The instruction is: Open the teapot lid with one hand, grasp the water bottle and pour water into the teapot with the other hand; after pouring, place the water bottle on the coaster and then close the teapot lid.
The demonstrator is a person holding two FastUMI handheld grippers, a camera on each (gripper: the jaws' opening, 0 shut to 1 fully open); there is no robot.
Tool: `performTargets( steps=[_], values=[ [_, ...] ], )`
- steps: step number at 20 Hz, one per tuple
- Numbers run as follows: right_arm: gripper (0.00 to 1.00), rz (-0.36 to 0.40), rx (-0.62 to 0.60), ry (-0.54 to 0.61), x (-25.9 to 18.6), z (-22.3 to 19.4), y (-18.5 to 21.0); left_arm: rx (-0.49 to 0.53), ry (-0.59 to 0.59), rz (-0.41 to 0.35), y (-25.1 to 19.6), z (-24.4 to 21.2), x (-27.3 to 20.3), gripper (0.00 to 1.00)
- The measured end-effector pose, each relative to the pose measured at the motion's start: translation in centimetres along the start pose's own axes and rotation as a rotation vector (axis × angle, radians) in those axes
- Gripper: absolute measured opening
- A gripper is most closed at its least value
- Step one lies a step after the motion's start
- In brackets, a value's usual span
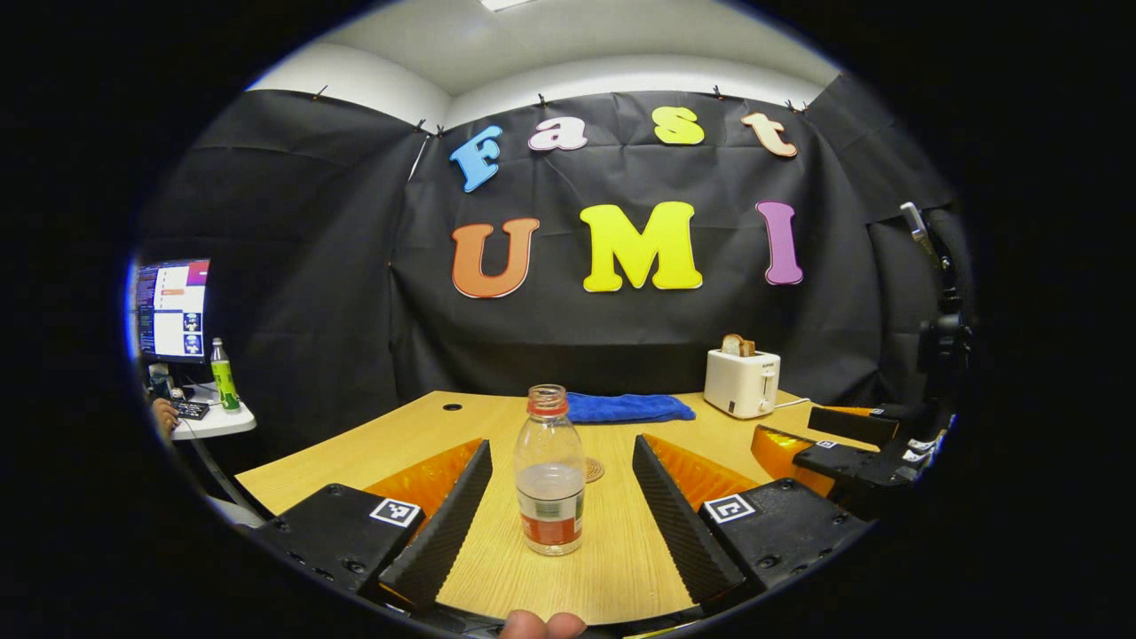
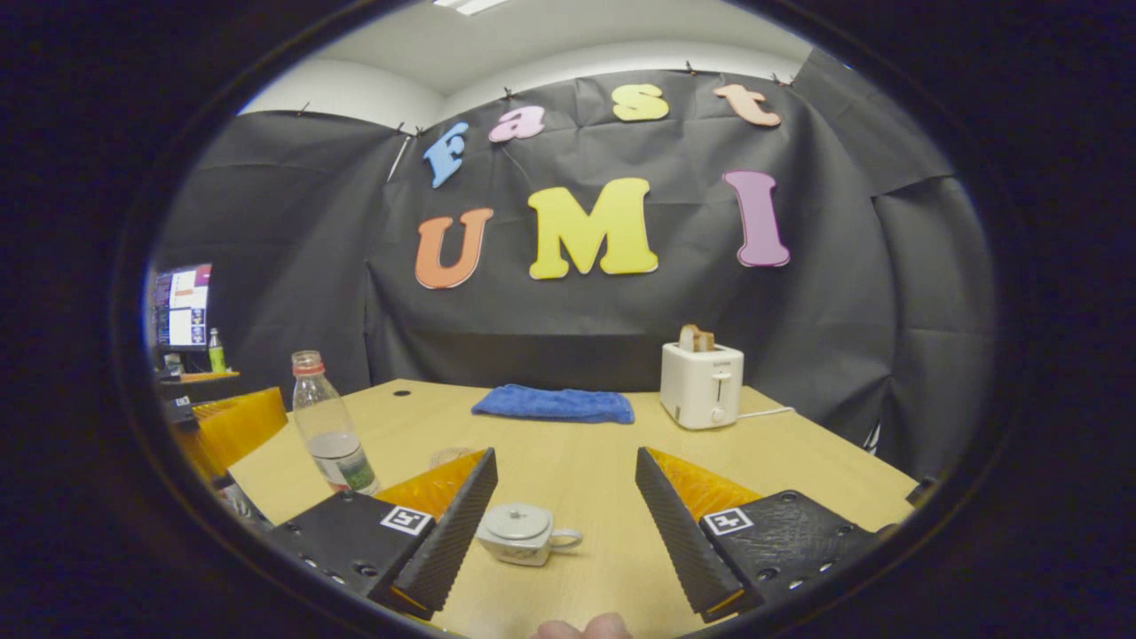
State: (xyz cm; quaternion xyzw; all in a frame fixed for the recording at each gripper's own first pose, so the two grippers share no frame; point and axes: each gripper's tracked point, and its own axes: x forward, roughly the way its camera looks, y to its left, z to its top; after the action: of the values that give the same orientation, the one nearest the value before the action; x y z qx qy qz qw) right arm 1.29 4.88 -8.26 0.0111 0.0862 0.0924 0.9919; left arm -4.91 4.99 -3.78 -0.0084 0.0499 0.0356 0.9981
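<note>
A: Status of the left gripper?

B: Its fingers stand wide apart, one on each side of the bottle, neither touching it. The bottle stands upright on the tabletop, uncapped and partly filled. The coaster lies just behind it.

A: And the right gripper?

B: Its fingers are also apart. The teapot sits on the tabletop between them, nearer the left finger, with the lid on. Nothing is grasped.

A: Failure modes from here?

B: Three are likely. First, the bottle has no cap; an off-centre or hurried closure could tip it and spill water. Second, the lid knob is small; a finger striking the teapot body would probably push the pot aside instead of lifting the lid. Third, the two grippers work near each other; the right gripper appears at the edge of the left gripper view, so the pour could bring them into contact.
</note>
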Motion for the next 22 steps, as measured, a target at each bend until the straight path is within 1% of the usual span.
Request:
performTargets(
  steps=[1,3,4,12,13,14,15,16,17,18,19,21,22],
  values=[
    [0.96,0.008,-0.005,0.014,0.5,-0.5,0.5,0.000,0.001,0.007,0.4,-0.1,-0.1,1.00],
    [0.94,0.016,-0.020,0.043,1.8,-1.8,1.1,-0.005,0.008,0.019,1.2,-0.4,-0.2,1.00],
    [0.95,0.016,-0.025,0.052,2.4,-2.2,1.4,-0.009,0.012,0.025,1.6,-0.5,-0.2,1.00],
    [0.96,0.011,-0.053,0.097,5.8,-4.8,3.1,-0.010,0.041,0.063,4.2,-1.8,-0.1,1.00],
    [0.94,0.007,-0.053,0.101,6.1,-5.0,3.1,-0.011,0.045,0.069,4.4,-1.9,-0.1,1.00],
    [0.87,0.003,-0.053,0.105,6.3,-5.2,3.1,-0.012,0.051,0.073,4.7,-2.1,0.0,1.00],
    [0.83,0.000,-0.050,0.107,6.5,-5.3,3.2,-0.014,0.055,0.076,5.0,-2.4,-0.1,1.00],
    [0.74,-0.004,-0.051,0.115,6.7,-5.6,3.3,-0.016,0.058,0.080,5.2,-2.5,-0.1,1.00],
    [0.73,-0.008,-0.058,0.125,6.9,-5.8,3.3,-0.018,0.061,0.083,5.5,-2.5,0.0,1.00],
    [0.60,-0.001,-0.062,0.137,7.0,-6.0,3.5,-0.020,0.065,0.084,5.6,-2.7,0.0,1.00],
    [0.52,0.005,-0.061,0.147,7.1,-6.4,3.6,-0.022,0.066,0.085,5.7,-2.8,0.0,1.00],
    [0.41,0.010,-0.075,0.141,7.2,-6.2,4.0,-0.022,0.068,0.085,5.8,-3.0,0.1,1.00],
    [0.30,-0.002,-0.087,0.138,7.1,-6.2,4.0,-0.020,0.069,0.087,5.9,-3.0,0.1,1.00]
  ],
)
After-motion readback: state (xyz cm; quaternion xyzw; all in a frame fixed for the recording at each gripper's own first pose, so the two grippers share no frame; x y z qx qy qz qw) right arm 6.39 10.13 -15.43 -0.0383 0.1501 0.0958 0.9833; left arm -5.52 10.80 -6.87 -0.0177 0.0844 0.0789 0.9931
